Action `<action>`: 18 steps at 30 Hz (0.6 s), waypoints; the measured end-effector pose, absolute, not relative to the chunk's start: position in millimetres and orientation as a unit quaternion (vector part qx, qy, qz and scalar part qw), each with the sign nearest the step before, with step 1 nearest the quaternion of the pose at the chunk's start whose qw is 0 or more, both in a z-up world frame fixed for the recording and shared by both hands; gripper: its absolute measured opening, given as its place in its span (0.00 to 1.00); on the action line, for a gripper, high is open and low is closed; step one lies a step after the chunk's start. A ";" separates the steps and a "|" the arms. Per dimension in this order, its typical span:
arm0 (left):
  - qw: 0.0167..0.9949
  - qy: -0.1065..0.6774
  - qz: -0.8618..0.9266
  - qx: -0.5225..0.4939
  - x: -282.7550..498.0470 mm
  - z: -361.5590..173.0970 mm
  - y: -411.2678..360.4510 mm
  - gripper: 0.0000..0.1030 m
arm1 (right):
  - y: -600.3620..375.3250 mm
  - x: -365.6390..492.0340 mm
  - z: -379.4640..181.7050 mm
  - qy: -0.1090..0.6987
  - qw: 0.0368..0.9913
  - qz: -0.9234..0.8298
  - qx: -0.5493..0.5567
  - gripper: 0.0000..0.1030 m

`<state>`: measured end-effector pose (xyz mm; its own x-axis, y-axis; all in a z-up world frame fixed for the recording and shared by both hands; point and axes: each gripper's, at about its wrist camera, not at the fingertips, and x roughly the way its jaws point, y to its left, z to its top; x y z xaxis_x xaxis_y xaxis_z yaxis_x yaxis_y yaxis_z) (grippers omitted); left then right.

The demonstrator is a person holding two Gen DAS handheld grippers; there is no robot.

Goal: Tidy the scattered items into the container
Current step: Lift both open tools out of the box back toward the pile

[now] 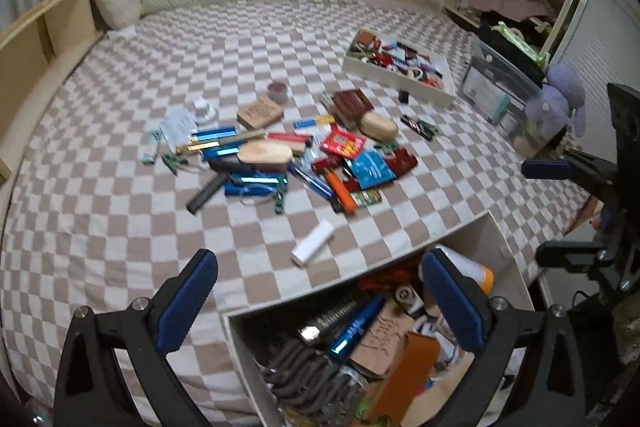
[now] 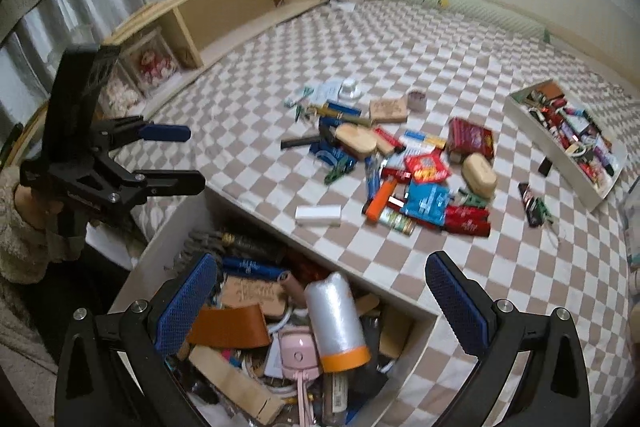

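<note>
A pile of scattered items lies mid-bed on the checkered cover: packets, pens, a wooden brush, an orange marker. A white box lies nearest the front. A full white container sits at the bed's near edge, seen also in the right wrist view. A plastic roll with an orange end lies on top of its contents. My left gripper is open and empty over the container's left rim. My right gripper is open and empty above the container.
A second white tray full of small items stands at the back right. A black item lies beside it. A wooden shelf runs along the left side. A clear bin and a purple plush stand right of the bed.
</note>
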<state>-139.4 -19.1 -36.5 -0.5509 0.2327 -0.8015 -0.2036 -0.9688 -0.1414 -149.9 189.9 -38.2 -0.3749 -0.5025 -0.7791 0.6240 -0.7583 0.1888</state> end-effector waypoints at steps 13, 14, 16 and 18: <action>0.085 0.034 0.916 -0.391 -135.5 -5.7 -28.2 1.00 | 206.9 -146.8 -8.8 0.041 0.332 -0.866 0.372 1.00; 0.080 0.039 0.919 -0.385 -134.0 -3.1 -29.6 1.00 | 207.9 -147.1 -7.7 0.039 0.331 -0.868 0.369 1.00; 0.079 0.047 0.923 -0.373 -130.8 1.7 -32.6 1.00 | 210.2 -147.9 -6.3 0.035 0.329 -0.870 0.365 1.00; 0.079 0.053 0.928 -0.359 -126.8 6.8 -35.7 1.00 | 212.1 -149.3 -5.2 0.033 0.329 -0.871 0.363 1.00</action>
<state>-126.8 -35.7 6.8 -0.7294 0.1086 -0.6754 -0.1847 -0.9819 0.0416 -149.3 212.1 -5.2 -0.5202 -0.5500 -0.6534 0.5976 -0.7810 0.1817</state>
